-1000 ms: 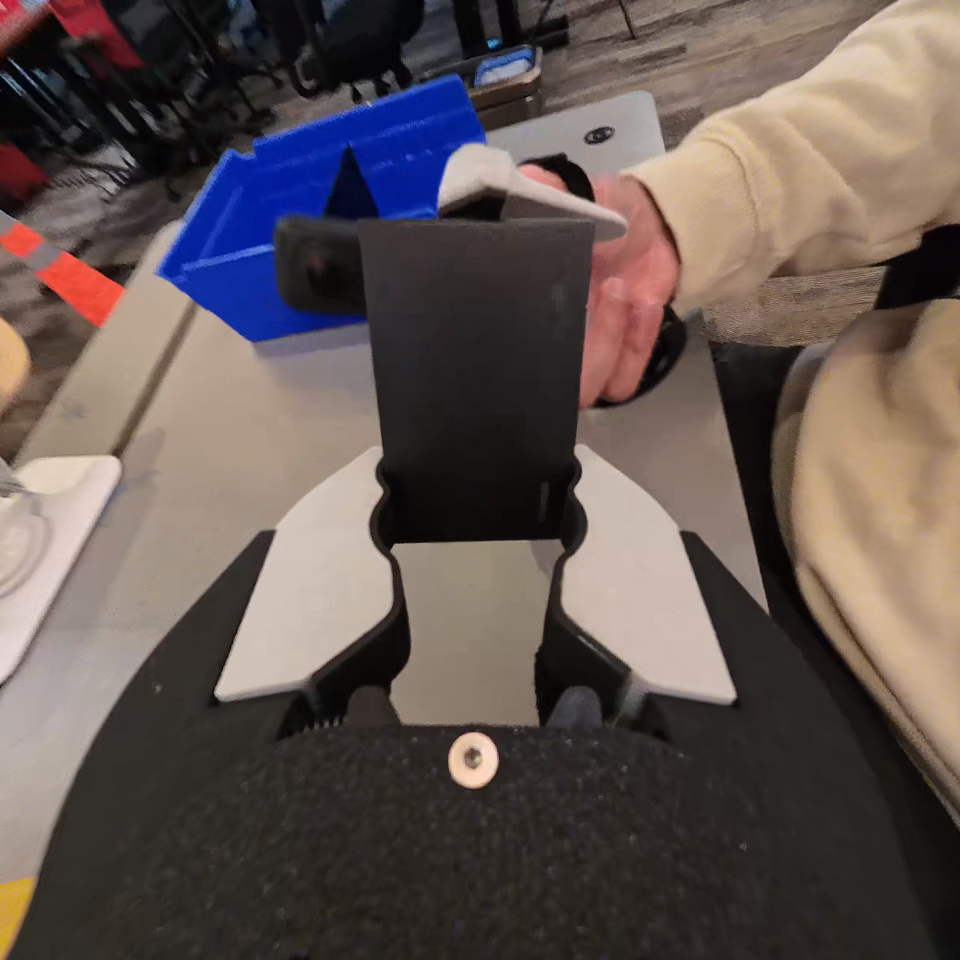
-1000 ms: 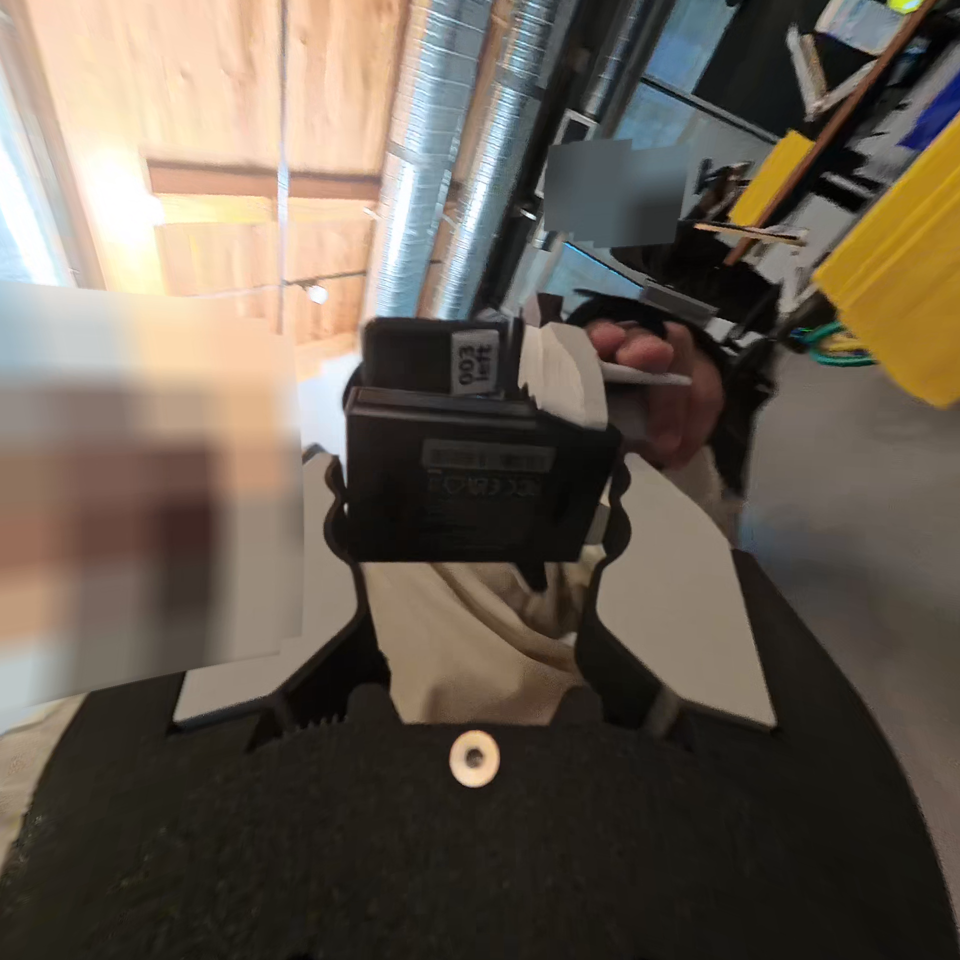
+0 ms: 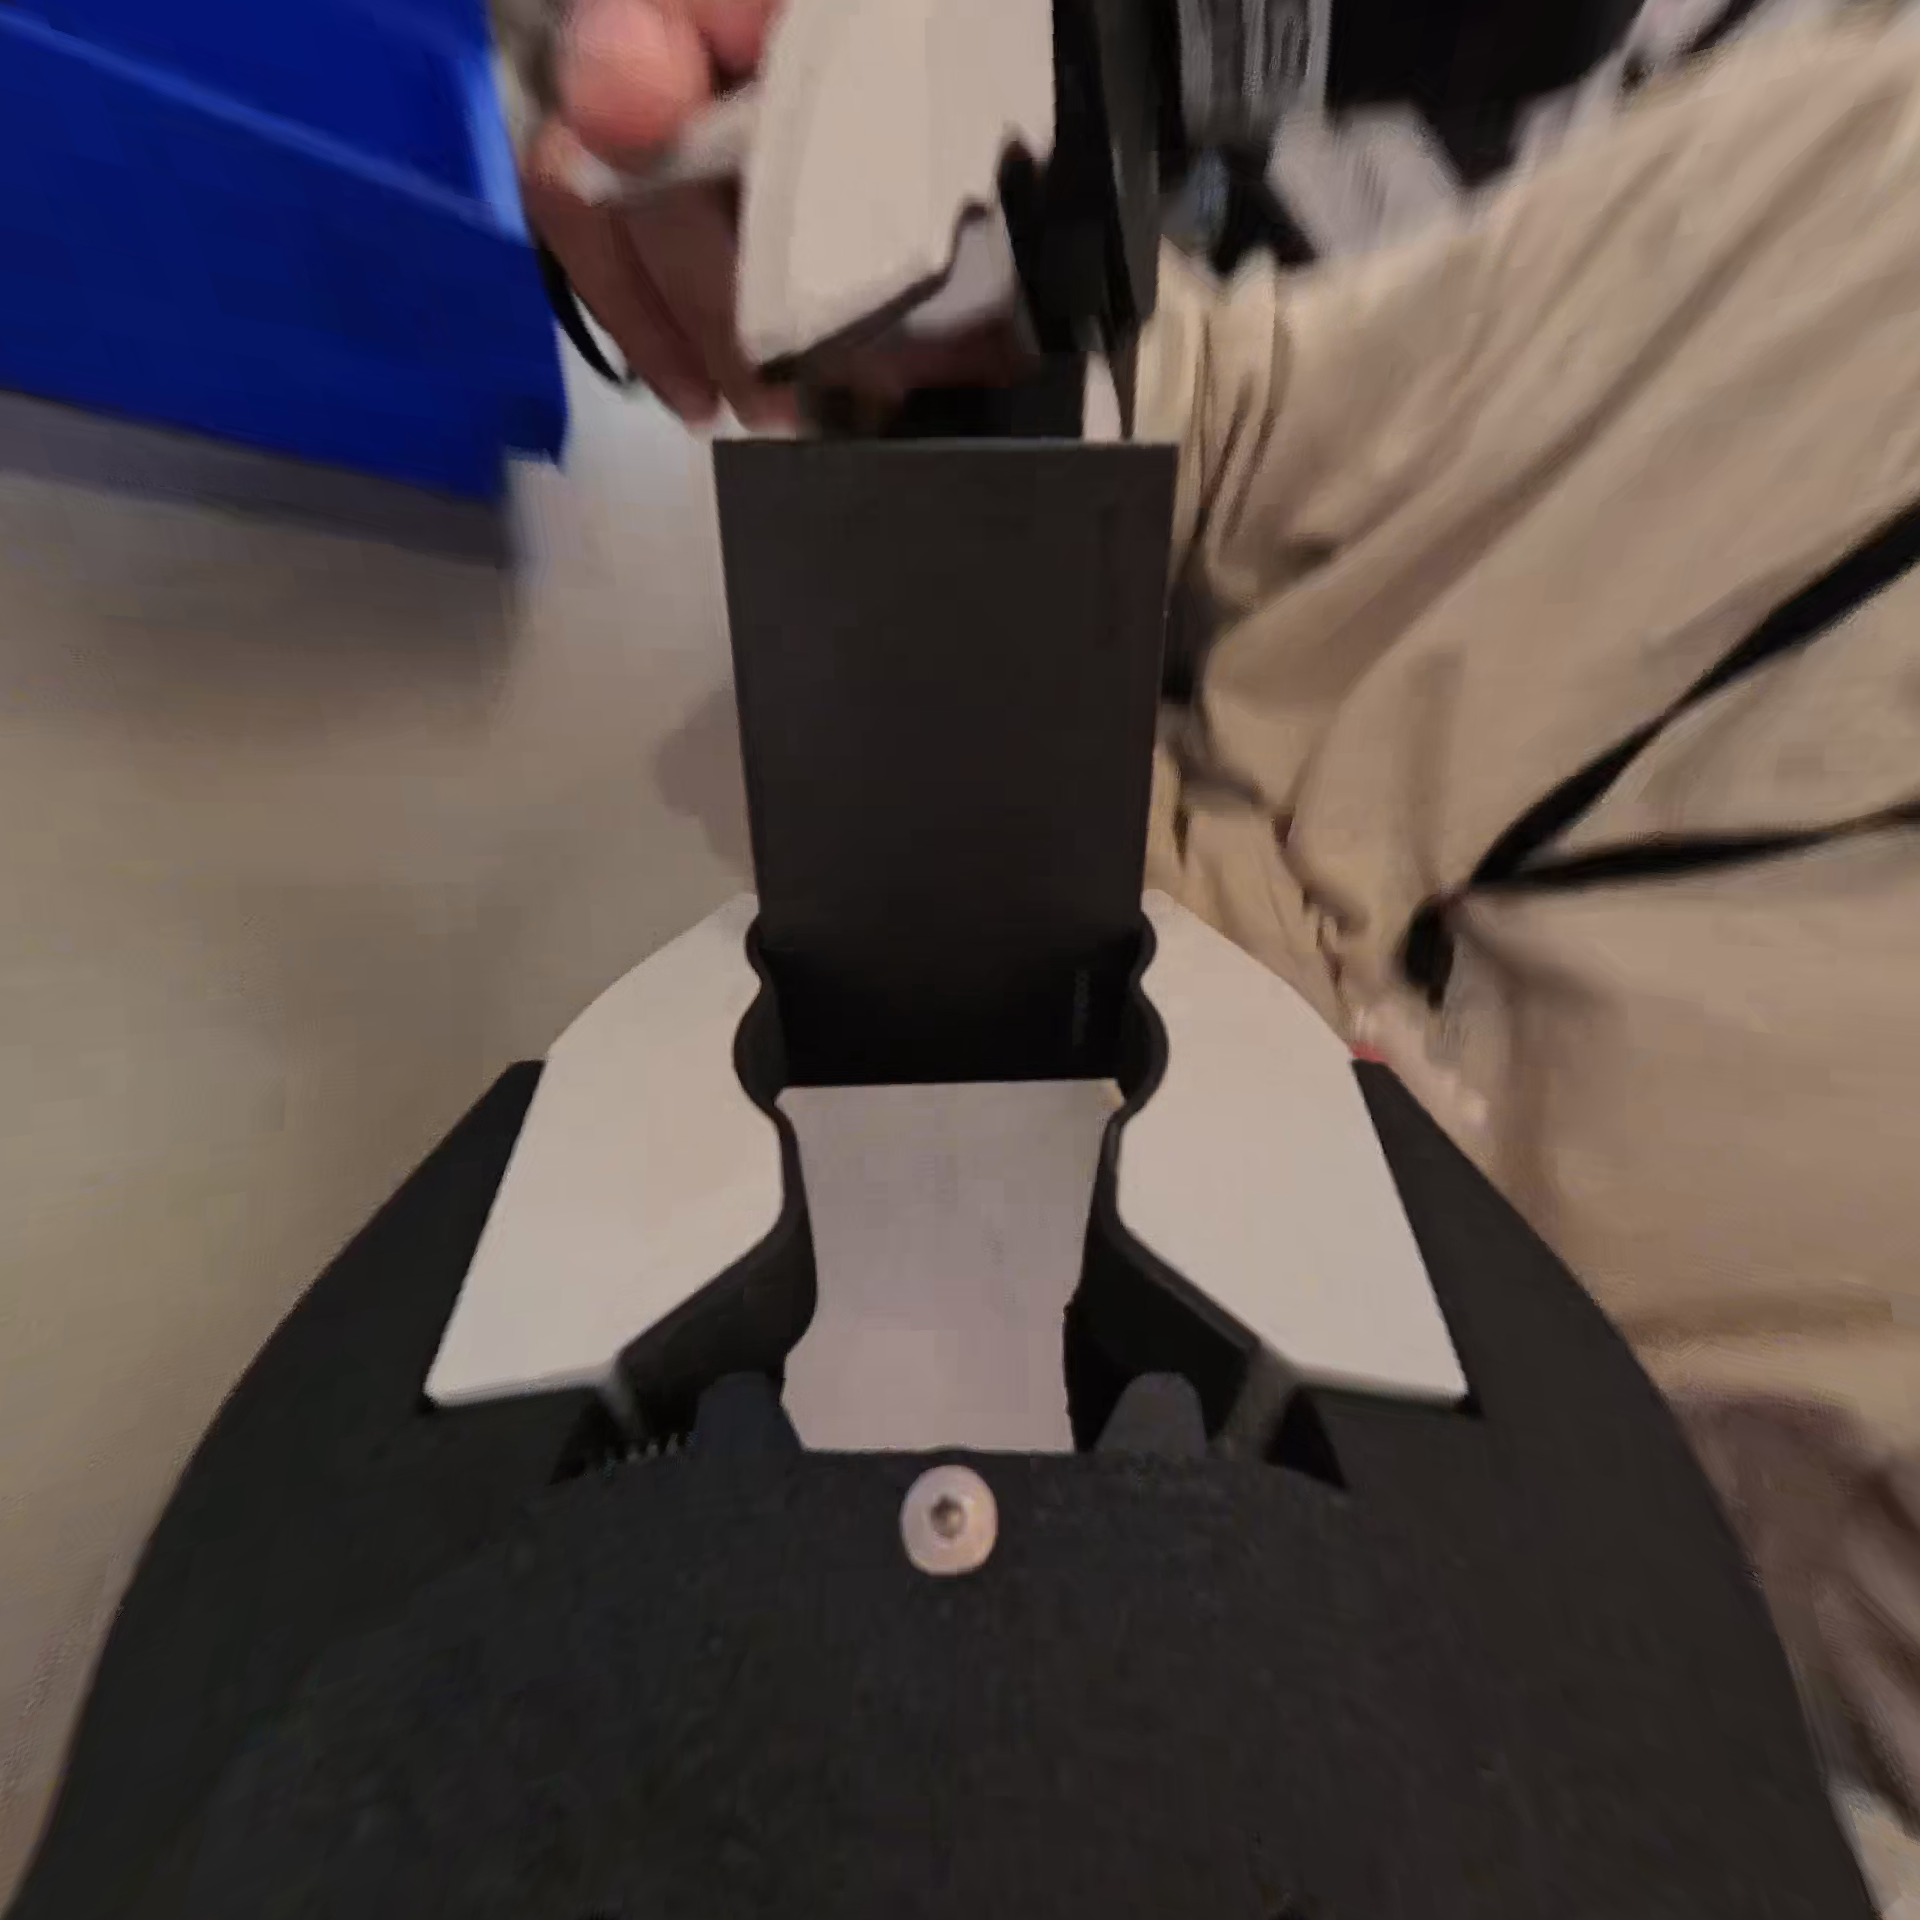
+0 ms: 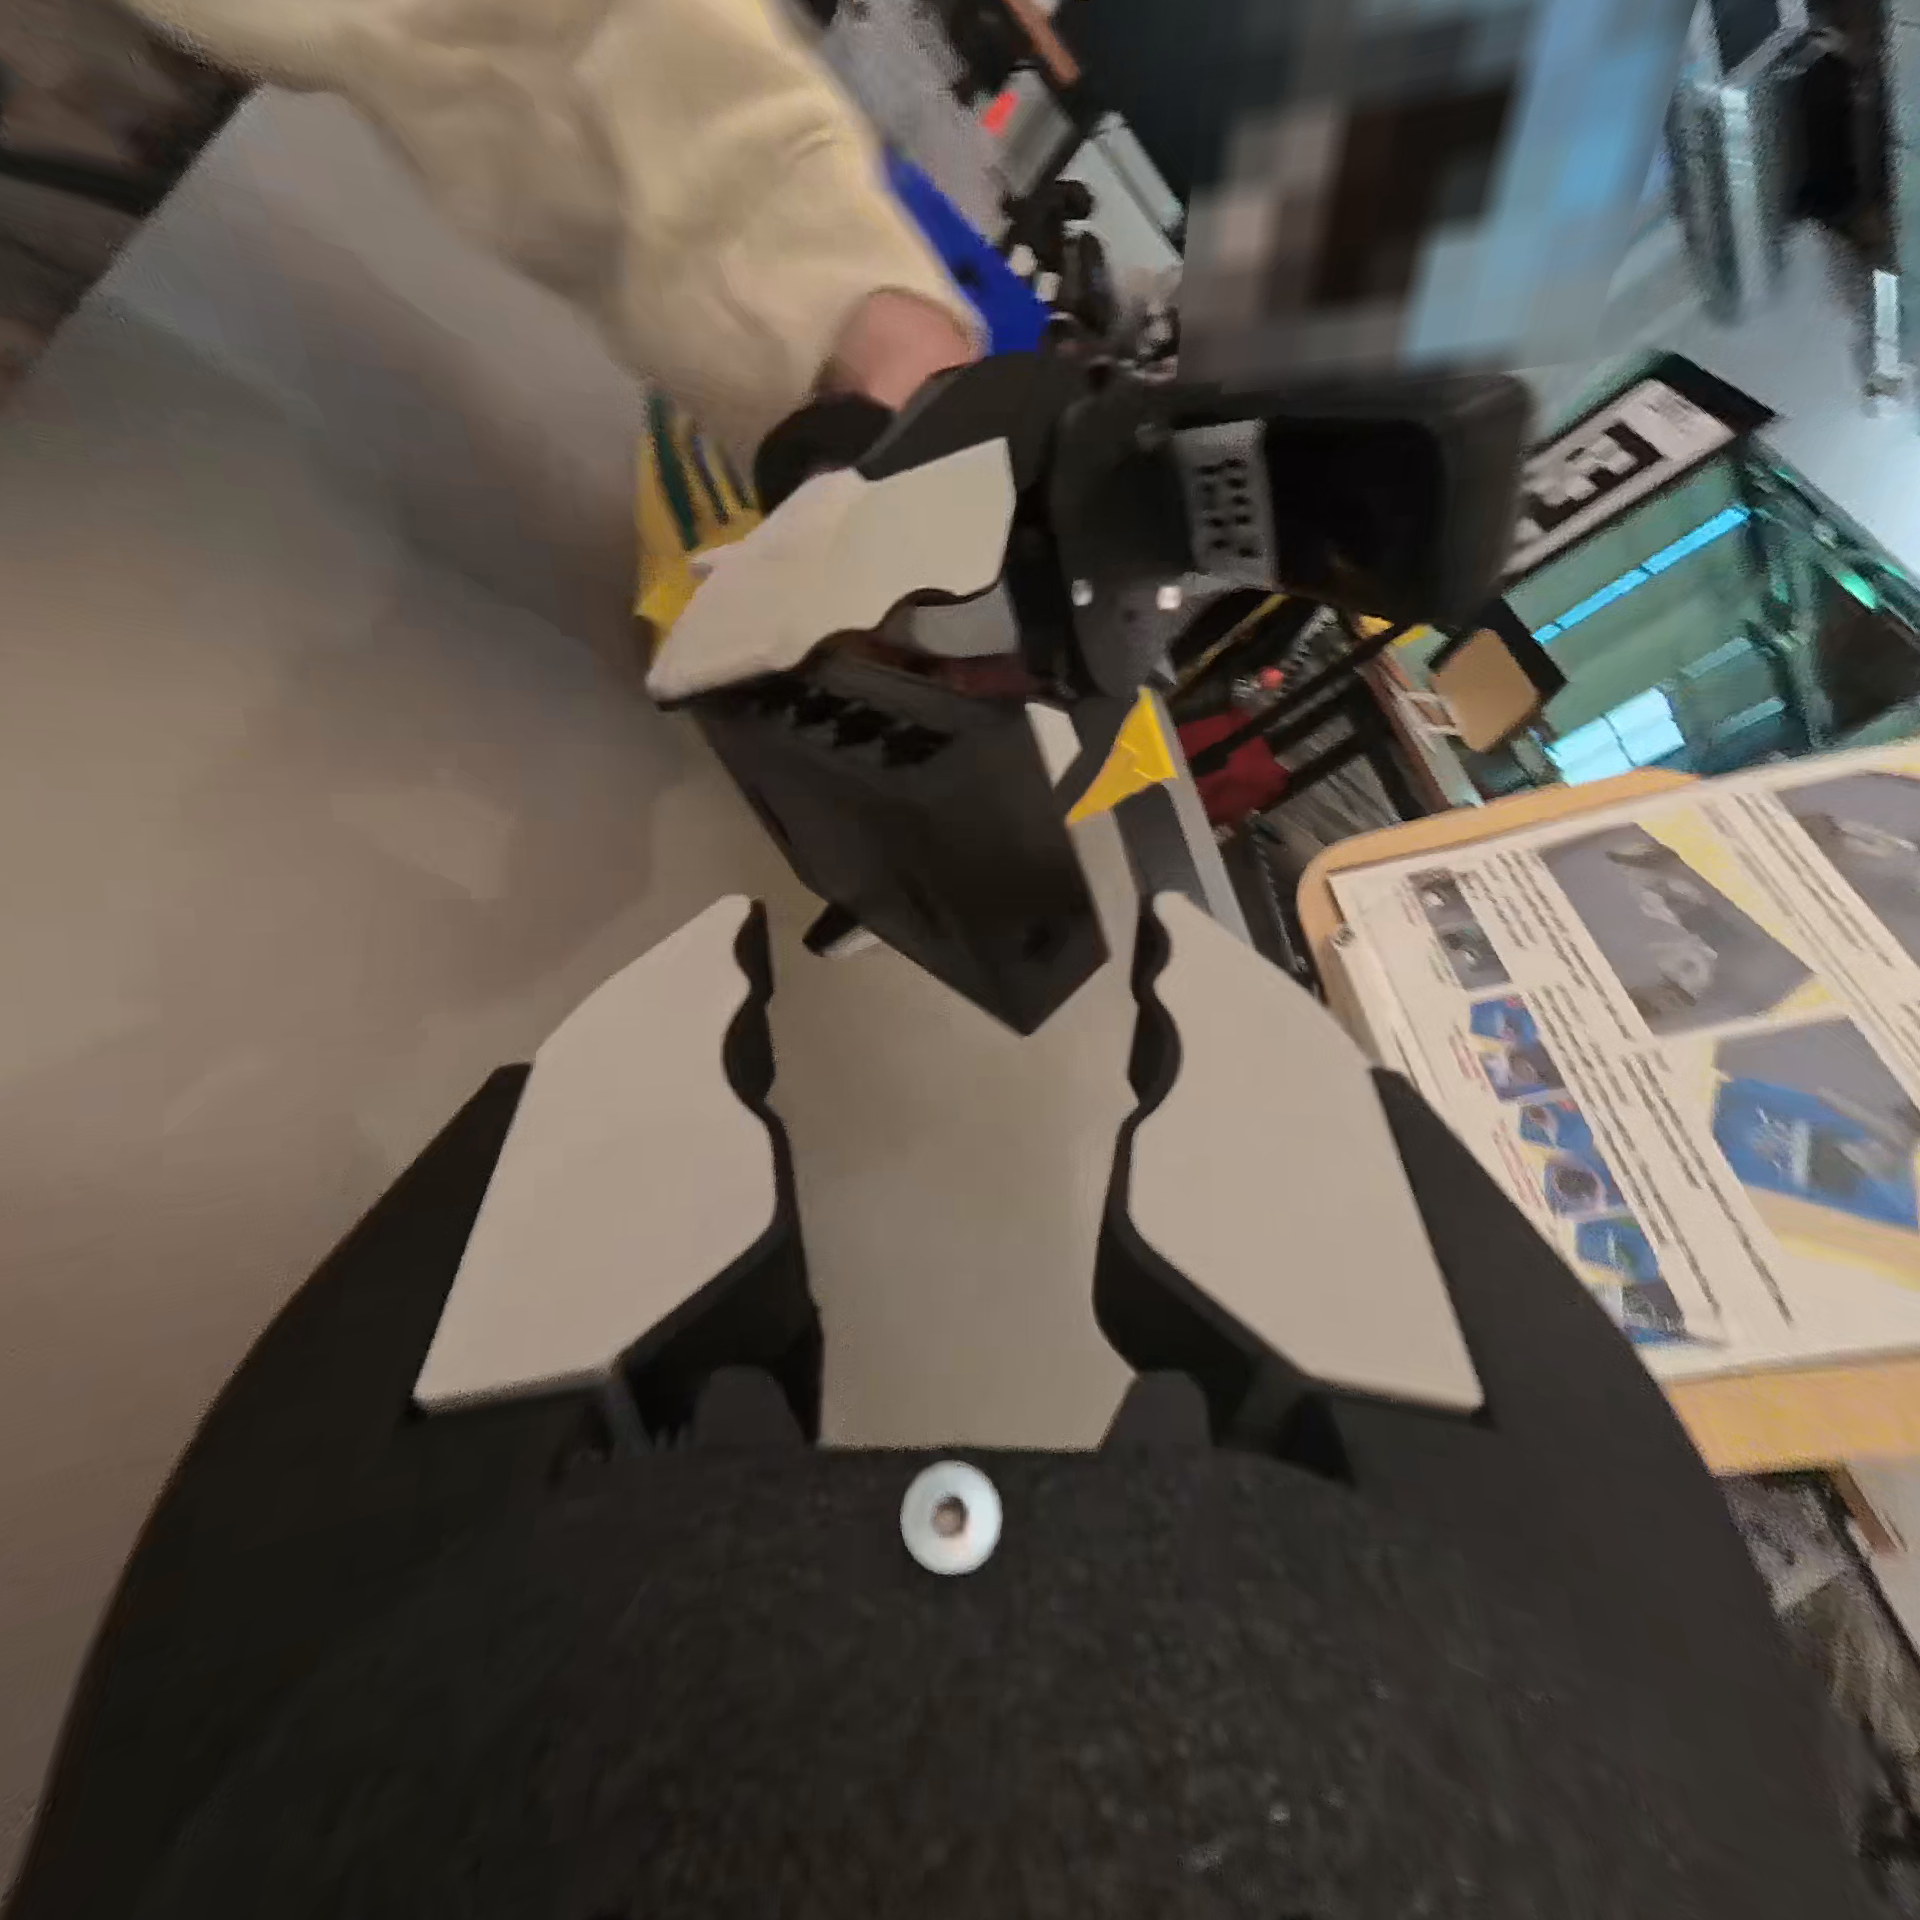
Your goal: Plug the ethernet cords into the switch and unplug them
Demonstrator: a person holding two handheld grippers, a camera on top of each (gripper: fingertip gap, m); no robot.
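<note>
Left gripper (image 3: 951, 997) jaws clamped on black switch (image 3: 951, 707); right gripper (image 4: 951, 935) jaws apart, empty, just beside switch, above desk (image 4: 260, 727). No cords seen; single-end hold may slip

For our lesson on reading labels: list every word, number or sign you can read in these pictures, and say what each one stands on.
Printed sheet on the wooden board: text blurred, unreadable.
Black-and-white marker card: a blurred pattern, no readable words.
Switch, small marking on its side: too small to read.
Nothing else shows writing.
</note>
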